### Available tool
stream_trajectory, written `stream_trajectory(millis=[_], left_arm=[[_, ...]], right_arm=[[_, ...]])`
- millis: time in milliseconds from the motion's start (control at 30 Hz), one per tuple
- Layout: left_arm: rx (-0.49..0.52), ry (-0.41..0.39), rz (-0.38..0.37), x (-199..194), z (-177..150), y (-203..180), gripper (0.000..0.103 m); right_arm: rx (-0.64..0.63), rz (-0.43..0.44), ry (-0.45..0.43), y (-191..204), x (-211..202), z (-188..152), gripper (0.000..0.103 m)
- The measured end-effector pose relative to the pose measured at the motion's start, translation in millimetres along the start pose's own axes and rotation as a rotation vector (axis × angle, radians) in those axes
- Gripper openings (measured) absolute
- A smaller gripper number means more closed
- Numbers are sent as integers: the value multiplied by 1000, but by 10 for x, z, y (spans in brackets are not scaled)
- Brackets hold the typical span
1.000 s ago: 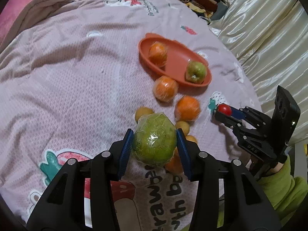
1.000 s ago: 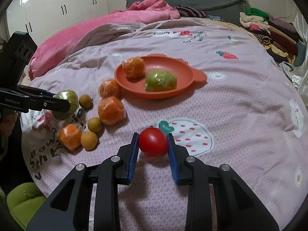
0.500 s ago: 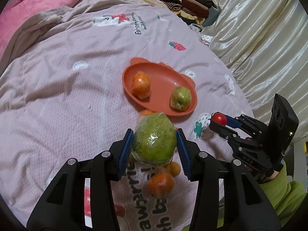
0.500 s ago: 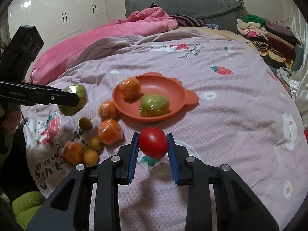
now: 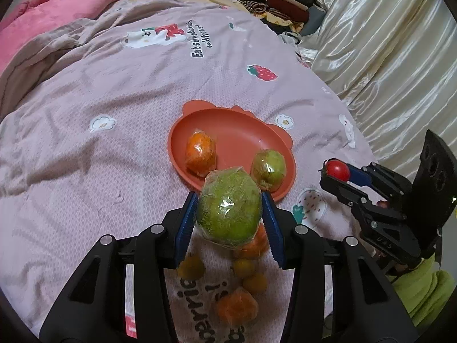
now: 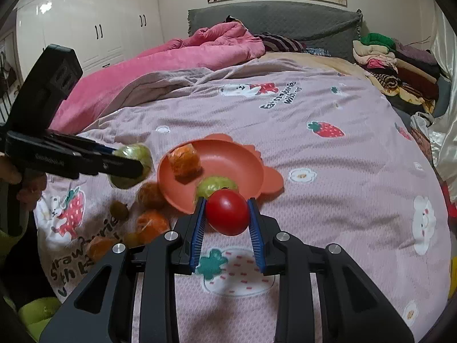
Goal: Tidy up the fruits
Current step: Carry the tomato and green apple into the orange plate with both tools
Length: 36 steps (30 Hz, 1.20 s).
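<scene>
Loose oranges [image 5: 237,307] lay before the orange plate [image 5: 242,131]. The left gripper [image 5: 230,214] clenched a wrapped green fruit [image 5: 228,208]; the right gripper [image 6: 227,214] clenched a tomato [image 6: 227,212].

Both grippers now sit higher and nearer the plate [image 5: 287,154] than a second ago. The left gripper [image 5: 230,210] carries its wrapped green fruit [image 5: 228,207] from above the loose fruit to the plate's near rim. The right gripper [image 6: 227,213] brings the tomato [image 6: 227,211] from over the strawberry patch [image 6: 237,268] to the plate's near edge.
</scene>
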State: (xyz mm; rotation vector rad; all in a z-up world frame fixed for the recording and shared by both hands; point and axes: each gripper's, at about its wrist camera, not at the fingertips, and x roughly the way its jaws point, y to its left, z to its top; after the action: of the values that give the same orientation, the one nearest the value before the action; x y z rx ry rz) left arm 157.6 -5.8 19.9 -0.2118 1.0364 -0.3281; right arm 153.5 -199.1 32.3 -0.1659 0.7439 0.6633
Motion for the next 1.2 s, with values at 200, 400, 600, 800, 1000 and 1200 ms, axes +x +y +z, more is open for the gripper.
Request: stream_trajectory(millis=[200,400,600,800,1000,1200], left_arm=[[30,9,11,106,73,-65,37],[49,27,23,213,108,-95,37],[75,39,44,318,155,-123,37],[86,51,48,412,189,-144,37],[95,55,56,468,211,-138,37],[93,50,55,475,224,-105,37]], right_arm=[[-16,1,-2,-19,53,116,28],[-22,-1,4,-67,113,182,28],[-15,-9,25,-155,233,245,28],[-14,-10,39,-206,338,305,28],[-22,-5,60,-212,443,331,28],[-28,-6,82,-206,524,336,28]])
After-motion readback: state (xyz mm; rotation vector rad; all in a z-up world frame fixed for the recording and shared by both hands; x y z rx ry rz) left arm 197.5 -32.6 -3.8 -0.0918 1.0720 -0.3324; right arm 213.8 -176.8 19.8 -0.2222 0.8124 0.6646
